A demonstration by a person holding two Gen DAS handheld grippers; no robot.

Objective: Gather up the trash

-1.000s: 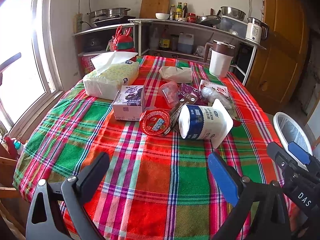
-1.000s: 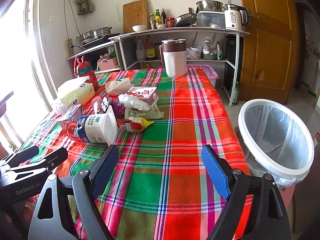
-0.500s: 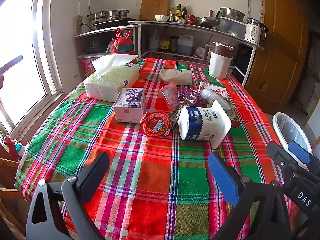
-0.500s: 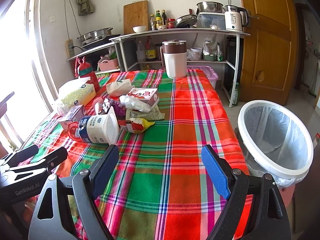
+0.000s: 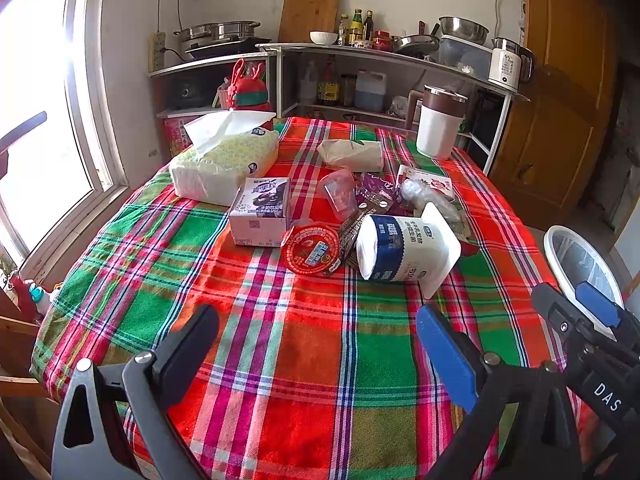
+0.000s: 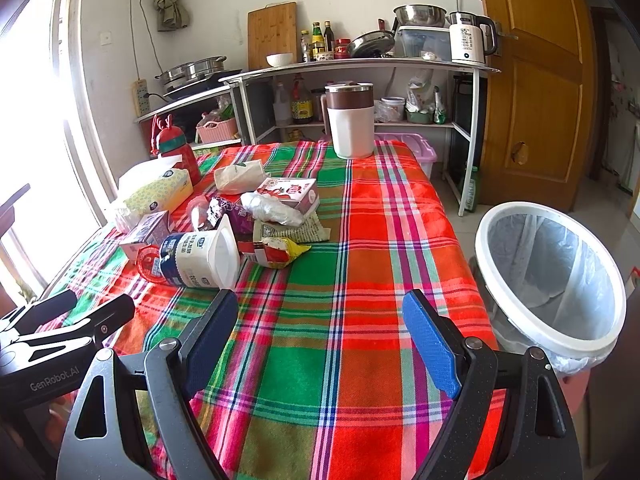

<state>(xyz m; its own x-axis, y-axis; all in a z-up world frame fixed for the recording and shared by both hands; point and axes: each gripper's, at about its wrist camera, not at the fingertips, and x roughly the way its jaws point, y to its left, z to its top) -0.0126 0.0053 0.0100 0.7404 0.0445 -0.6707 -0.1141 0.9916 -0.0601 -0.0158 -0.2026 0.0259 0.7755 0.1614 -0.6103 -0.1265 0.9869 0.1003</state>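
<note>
Above plaid tablecloth (image 6: pixel 360 264): both tools spread, empty.

A table (image 5: pixel 312 360) with a red and green checked cloth fills the near part of the scene. At its far left lies a soft tissue pack (image 5: pixel 224 160) with one white sheet standing out. At the far right edge a white jug with a brown lid (image 6: pixel 351 120) stands upright. Behind the table, metal shelves (image 6: pixel 360 66) carry a wooden cutting board (image 6: pixel 272 34), bottles, pots and a white kettle (image 6: pixel 468 38). On the right is a wooden door (image 6: pixel 536 80).
</note>
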